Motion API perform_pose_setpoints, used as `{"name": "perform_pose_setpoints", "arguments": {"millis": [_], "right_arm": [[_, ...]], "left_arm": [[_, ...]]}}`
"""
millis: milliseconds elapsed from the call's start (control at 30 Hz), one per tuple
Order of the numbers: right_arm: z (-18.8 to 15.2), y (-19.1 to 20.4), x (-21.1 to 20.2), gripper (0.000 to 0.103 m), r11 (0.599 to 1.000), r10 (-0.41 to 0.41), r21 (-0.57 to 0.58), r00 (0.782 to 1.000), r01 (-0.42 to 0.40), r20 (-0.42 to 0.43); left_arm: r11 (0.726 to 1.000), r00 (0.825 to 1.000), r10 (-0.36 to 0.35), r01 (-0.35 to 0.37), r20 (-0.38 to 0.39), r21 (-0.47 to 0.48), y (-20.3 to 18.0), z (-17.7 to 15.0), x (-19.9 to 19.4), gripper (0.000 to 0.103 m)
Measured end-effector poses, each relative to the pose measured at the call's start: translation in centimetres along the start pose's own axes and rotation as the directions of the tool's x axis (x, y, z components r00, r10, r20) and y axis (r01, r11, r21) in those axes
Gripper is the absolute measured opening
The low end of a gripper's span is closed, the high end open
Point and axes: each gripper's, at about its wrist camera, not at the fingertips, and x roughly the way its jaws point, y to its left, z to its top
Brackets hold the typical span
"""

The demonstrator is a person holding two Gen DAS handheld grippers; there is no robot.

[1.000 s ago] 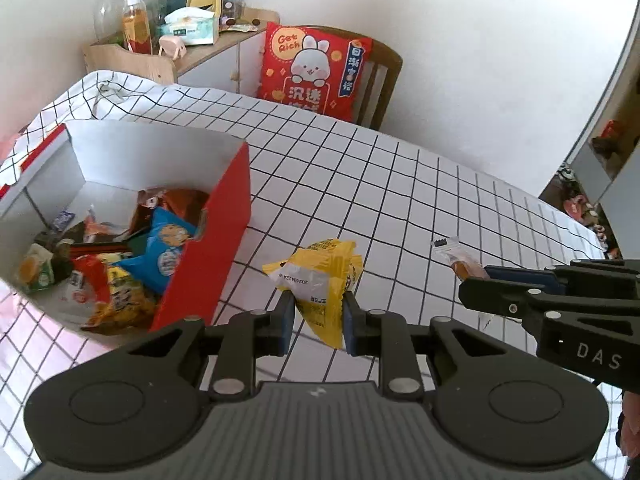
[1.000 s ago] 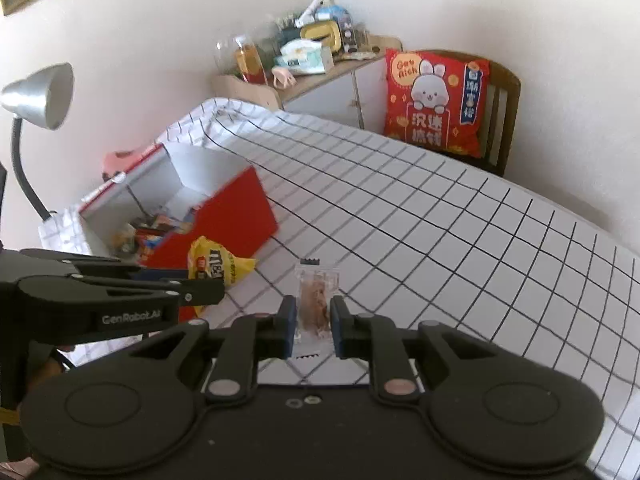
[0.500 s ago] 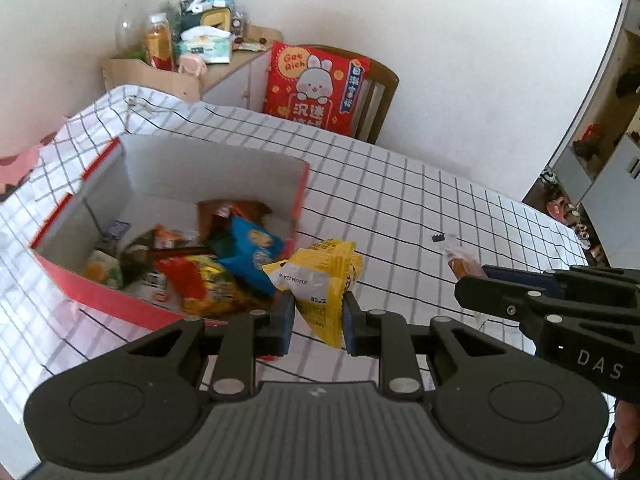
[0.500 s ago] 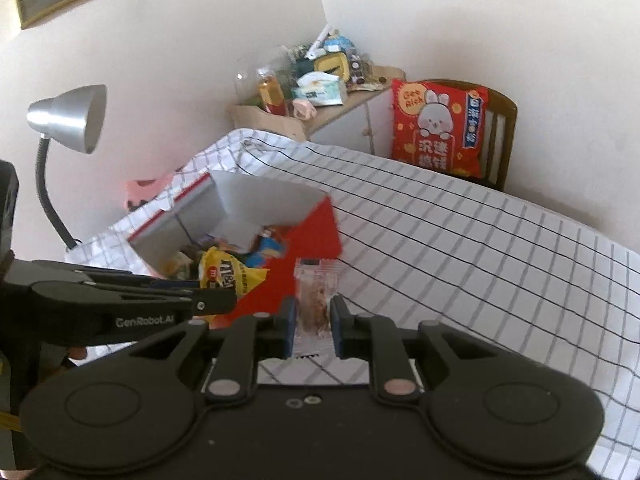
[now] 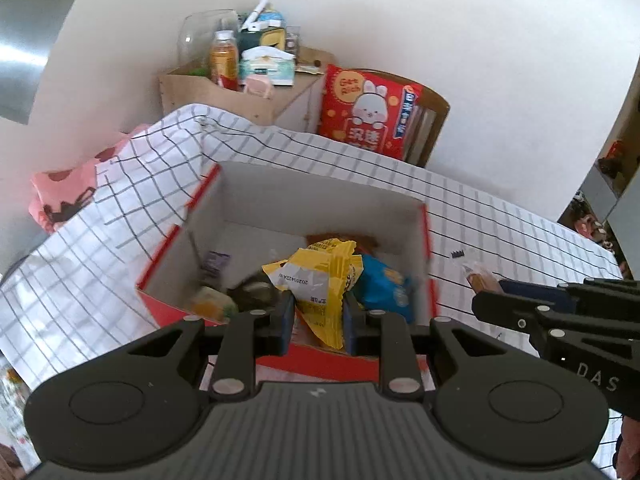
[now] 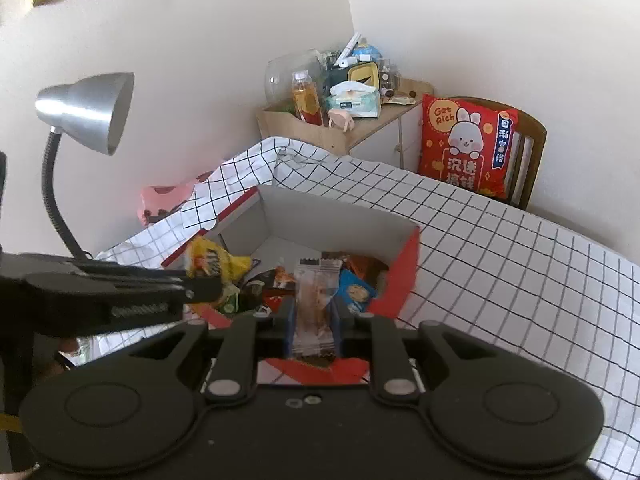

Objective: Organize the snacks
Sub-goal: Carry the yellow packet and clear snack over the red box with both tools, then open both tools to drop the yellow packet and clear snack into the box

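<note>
A red box with a white inside (image 5: 320, 200) (image 6: 408, 264) stands on the checked tablecloth and holds several snack packets, a blue one (image 5: 384, 284) (image 6: 354, 290) among them. My left gripper (image 5: 316, 316) is shut on a yellow snack bag (image 5: 320, 280) and hangs over the box's near wall. The same bag (image 6: 212, 260) shows at the left of the right wrist view, above the box's left side. My right gripper (image 6: 314, 320) is shut on a clear-wrapped brown snack bar (image 6: 314, 300) over the box's near edge. That bar's tip (image 5: 476, 276) sits just right of the box.
A grey desk lamp (image 6: 84, 112) stands left of the table. Behind the table a wooden cabinet (image 6: 340, 128) carries bottles and tissues. A chair with a red rabbit cushion (image 6: 468, 140) is at the far side. A pink cloth (image 5: 60, 188) lies past the table's left edge.
Both grippers have travelled left with their snacks, from over the bare tablecloth to above the box, rising slightly. Both grips are unchanged.
</note>
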Motion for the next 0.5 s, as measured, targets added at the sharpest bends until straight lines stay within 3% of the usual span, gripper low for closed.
{"name": "perform_pose_setpoints", "arguments": {"millis": [167, 500], "right_arm": [[0.6, 1.6, 3.3, 0.017, 1.0, -0.02, 0.001, 0.999, 0.021, -0.03], [1.3, 2.9, 9.6, 0.017, 0.999, -0.048, 0.009, 0.994, 0.05, -0.103]], "left_arm": [[0.999, 0.999, 0.037, -0.037, -0.011, -0.006, 3.0, 1.1, 1.7, 0.024], [0.999, 0.996, 0.043, -0.044, -0.082, -0.003, 6.3, 2.5, 7.5, 0.024]]}}
